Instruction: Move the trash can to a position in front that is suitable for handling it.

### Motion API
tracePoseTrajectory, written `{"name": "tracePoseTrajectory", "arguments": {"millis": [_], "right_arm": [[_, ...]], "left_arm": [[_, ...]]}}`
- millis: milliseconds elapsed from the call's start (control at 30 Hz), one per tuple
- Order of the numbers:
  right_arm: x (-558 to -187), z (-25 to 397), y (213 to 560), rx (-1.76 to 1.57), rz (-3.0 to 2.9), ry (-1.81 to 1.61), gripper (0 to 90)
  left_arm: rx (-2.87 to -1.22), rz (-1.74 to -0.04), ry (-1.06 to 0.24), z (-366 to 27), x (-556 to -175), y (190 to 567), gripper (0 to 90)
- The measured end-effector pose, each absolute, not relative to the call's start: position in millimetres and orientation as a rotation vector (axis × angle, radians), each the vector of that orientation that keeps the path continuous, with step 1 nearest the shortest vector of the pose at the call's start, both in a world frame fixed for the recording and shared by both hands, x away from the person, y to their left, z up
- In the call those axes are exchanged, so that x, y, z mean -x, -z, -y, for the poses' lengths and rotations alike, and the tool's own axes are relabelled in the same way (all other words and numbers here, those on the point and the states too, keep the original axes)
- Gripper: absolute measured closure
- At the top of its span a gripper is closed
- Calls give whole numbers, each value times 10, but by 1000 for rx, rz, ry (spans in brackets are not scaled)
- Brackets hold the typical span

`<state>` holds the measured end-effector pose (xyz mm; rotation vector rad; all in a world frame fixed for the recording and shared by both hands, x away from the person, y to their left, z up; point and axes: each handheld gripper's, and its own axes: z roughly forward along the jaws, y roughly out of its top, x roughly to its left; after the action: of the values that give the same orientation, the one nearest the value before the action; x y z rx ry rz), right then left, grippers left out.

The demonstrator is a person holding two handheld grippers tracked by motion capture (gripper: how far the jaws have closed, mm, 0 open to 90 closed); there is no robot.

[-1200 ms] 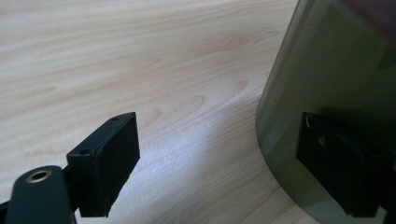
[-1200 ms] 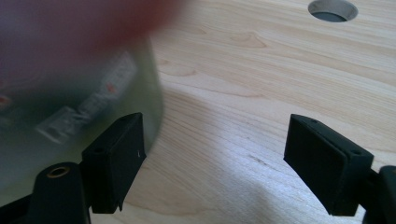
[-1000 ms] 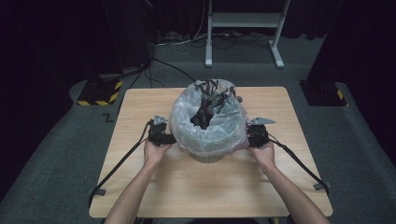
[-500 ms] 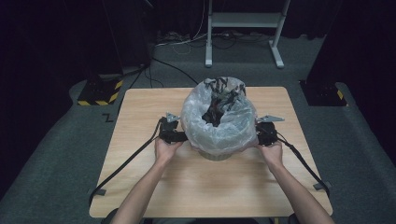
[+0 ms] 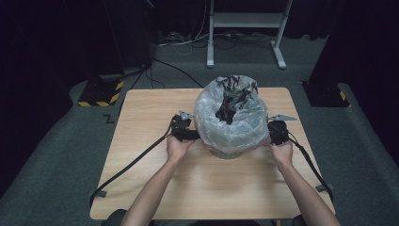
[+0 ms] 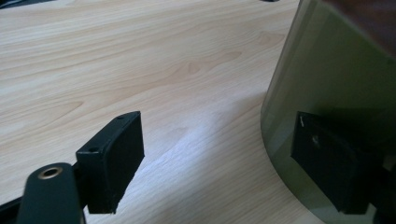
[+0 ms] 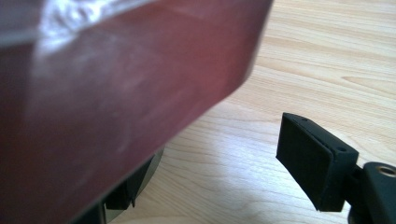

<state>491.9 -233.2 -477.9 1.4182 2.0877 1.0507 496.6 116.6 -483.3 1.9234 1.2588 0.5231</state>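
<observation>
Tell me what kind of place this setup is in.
Probably a recording studio or lab, not a home: black curtains ring the wooden table, hazard-striped stand bases sit on grey carpet, and cables trail by a metal frame.

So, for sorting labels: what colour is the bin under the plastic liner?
Olive green bin, clearest in the left gripper view.

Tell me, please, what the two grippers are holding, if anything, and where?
Nothing: both the left gripper and right gripper are open beside the bin.
</observation>
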Motion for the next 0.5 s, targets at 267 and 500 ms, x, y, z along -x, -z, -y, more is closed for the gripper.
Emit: {"name": "tracePoseTrajectory", "arguments": {"millis": [267,500], "right_arm": [[-4957,2516,4777,-1464,-2048,-1035,270],[-5008,2670,4834,-1543,-2000,-1094,265]], "left_arm": [[-1922,-1239,-519,-950,-5042,4815,197],[-1909,-1224,-472,-885,-5157,4843,197]]}}
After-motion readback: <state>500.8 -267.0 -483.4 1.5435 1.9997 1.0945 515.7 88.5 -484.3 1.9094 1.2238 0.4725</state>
